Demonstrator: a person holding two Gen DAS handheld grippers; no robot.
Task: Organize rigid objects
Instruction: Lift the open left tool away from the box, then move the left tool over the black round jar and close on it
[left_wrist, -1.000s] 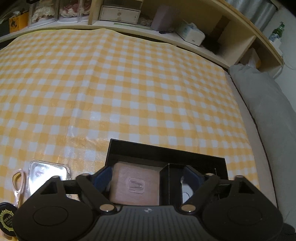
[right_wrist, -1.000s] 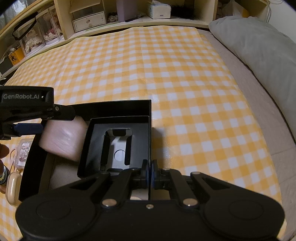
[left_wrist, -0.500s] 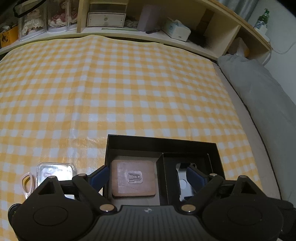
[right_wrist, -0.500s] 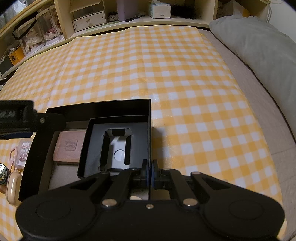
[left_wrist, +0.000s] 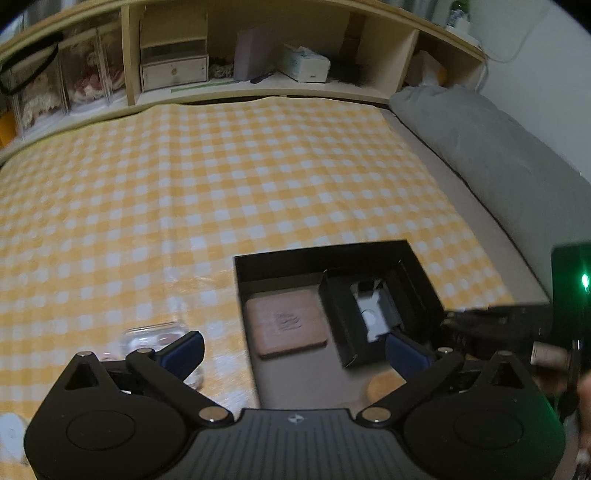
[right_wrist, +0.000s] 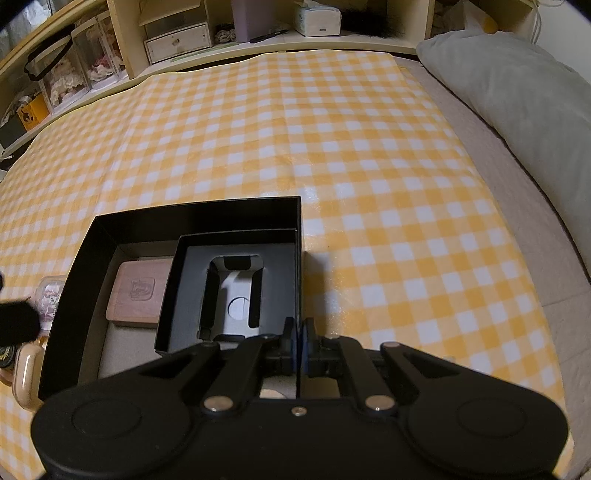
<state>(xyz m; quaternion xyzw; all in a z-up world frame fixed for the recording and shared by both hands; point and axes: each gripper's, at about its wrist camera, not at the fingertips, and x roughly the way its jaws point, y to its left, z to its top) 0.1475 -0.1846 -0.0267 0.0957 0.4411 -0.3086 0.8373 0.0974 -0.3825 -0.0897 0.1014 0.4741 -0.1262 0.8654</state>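
A large black box (right_wrist: 110, 229) lies on the yellow checked cloth. Inside it lie a flat brown wooden block (right_wrist: 140, 295) and a smaller black box with a grey insert (right_wrist: 236, 291). In the left wrist view the same large box (left_wrist: 325, 258), block (left_wrist: 286, 323) and small box (left_wrist: 365, 314) show. My left gripper (left_wrist: 295, 350) is open and empty, raised above the box's near left side. My right gripper (right_wrist: 298, 334) is shut on the large box's right wall (right_wrist: 299, 273).
A clear plastic case (left_wrist: 155, 334) lies left of the box. A beige case (right_wrist: 26, 373) and a dark round lid (right_wrist: 5, 356) lie at the near left. Shelves (right_wrist: 177, 37) stand behind the cloth. A grey pillow (right_wrist: 517, 81) lies to the right.
My left gripper let go of the wooden block inside the box, then lifted and drew back to the left. My right gripper has stayed shut on the box wall.
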